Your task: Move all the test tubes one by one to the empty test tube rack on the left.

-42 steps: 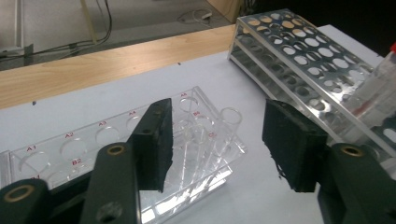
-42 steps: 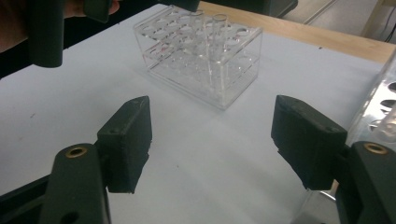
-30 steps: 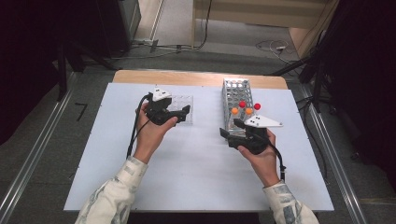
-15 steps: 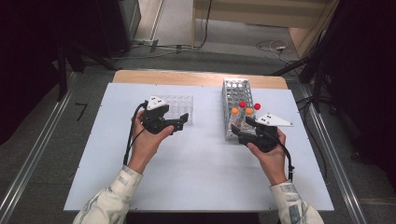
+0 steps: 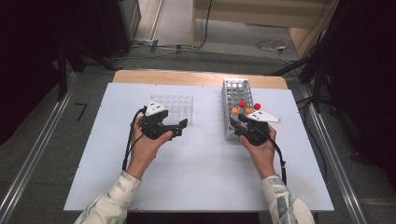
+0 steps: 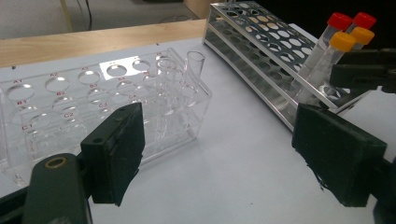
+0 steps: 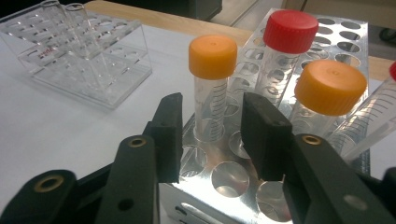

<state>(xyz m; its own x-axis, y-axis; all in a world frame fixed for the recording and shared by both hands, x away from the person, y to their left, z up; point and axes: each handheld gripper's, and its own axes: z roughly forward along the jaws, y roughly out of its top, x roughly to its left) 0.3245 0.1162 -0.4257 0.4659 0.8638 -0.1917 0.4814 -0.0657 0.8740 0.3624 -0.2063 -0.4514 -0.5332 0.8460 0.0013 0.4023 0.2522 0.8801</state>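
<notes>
Your work surface is a white table (image 5: 187, 177) with a strip of bare wood along its far edge and dark floor and cables beyond it.

Nearest to you, both patterned sleeves come in from the bottom of the high view. Your left gripper (image 5: 180, 128) sits left of centre on the table, its jaws standing wide apart with nothing between them; in the left gripper view (image 6: 224, 158) they frame bare white table. Just past it stands a clear plastic rack (image 5: 172, 108), whose holes carry letter-and-number labels, and one open glass tube (image 6: 194, 70) stands upright near its right end.

Your right gripper (image 5: 238, 125) is at the near end of the metal rack (image 5: 236, 88), which runs away from you on the right half of the table. Its jaws have just been closing, and in the right gripper view (image 7: 212, 135) they sit on either side of the orange-capped tube (image 7: 212, 88) that stands upright in the rack. A narrow gap shows on each side of the tube, so the pads are not pressing on it.

Behind that tube stands a red-capped tube (image 7: 287, 46), and to the right a second orange-capped tube (image 7: 327, 93) leans in its hole. Farther along, the rack's holes are unfilled.
</notes>
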